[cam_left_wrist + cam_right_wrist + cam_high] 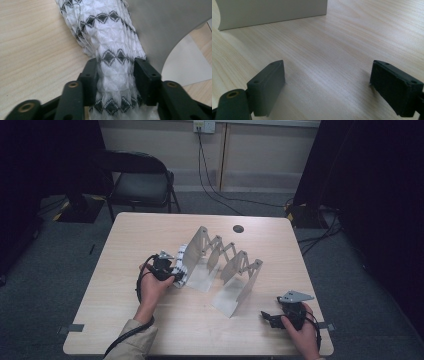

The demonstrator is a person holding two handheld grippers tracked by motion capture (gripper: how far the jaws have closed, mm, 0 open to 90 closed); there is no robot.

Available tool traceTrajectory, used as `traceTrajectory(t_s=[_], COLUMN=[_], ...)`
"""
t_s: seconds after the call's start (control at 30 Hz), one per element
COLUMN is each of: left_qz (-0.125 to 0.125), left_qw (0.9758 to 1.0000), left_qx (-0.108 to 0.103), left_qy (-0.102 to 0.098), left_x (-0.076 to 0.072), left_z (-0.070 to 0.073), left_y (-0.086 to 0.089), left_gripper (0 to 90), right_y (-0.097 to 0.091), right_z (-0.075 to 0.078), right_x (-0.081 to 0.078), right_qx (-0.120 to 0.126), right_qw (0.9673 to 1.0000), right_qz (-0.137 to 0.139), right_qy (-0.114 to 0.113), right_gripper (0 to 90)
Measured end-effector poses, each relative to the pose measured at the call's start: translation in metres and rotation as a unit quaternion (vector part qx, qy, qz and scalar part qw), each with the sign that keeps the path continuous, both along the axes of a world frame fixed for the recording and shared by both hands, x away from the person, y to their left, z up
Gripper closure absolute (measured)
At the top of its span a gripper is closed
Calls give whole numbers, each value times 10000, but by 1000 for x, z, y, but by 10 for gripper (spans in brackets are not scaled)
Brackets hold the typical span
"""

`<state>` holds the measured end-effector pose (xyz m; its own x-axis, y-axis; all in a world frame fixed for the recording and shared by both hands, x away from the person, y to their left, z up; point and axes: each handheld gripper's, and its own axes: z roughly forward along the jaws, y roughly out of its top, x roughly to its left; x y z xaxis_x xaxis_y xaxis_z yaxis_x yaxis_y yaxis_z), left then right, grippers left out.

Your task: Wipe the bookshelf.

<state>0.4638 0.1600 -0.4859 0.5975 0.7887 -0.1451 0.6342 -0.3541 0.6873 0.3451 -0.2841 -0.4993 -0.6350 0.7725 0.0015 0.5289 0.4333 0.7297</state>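
Cloth [110, 57], white with black diamonds, sits pinched in the left hand-held gripper [116, 72] beside the metal rack [225, 265] on the worktop [125, 245]; right hand-held gripper [327, 87] gapes wide, empty.

We see a light wooden table [125, 270] standing on grey carpet [360, 285], with a small dark round hole [238, 228] near its far edge and bits of grey tape [71, 328] at its near corners. Behind it, to the left, a black folding chair [142, 182] faces a pale wall [260, 155], where a socket [204, 126] feeds black cables [220, 190] that trail down and across the floor. Dark curtains [370, 170] hang at both sides, leaving the edges of the room in shadow while the tabletop is evenly lit.
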Motion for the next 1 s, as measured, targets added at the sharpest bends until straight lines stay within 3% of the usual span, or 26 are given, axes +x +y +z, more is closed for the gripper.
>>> traceTrajectory(t_s=[0.1, 0.17, 0.23, 0.37, 0.43, 0.53, 0.7, 0.83, 1.0], left_qz=[34, 9, 39, 24, -84, -155, -140, -131, -65], left_qw=[9999, 9999, 9992, 9956, 9954, 9967, 9987, 9993, 9993], left_qx=[-89, -117, -304, -650, -635, -524, -424, -320, -371], left_qy=[50, -90, -258, -668, -716, -594, -249, -109, -2], left_x=[2, 4, 6, 11, 13, 13, 13, 10, 6], left_z=[4, 11, 23, 50, 57, 49, 22, 4, 9], left_y=[-2, -1, -1, -4, -8, -13, -12, -12, -5], left_gripper=[749, 764, 768, 769, 768, 768, 767, 766, 764], right_y=[0, 0, 0, 0, 0, 0, 0, 0, 0], right_z=[0, 0, 0, 0, 0, 0, 0, 0, 0], right_x=[0, 0, 0, 0, 0, 0, 0, 0, 0], right_qx=[2, 1, 2, 1, 1, 1, 2, 1, 2], right_qw=[10000, 10000, 10000, 10000, 10000, 10000, 10000, 10000, 10000], right_qz=[-1, 0, 0, 0, 0, 1, 0, 0, 1], right_qy=[-1, -1, 0, 0, 0, 0, 0, 0, 0], right_gripper=[119, 119, 119, 119, 119, 119, 119, 119, 119])
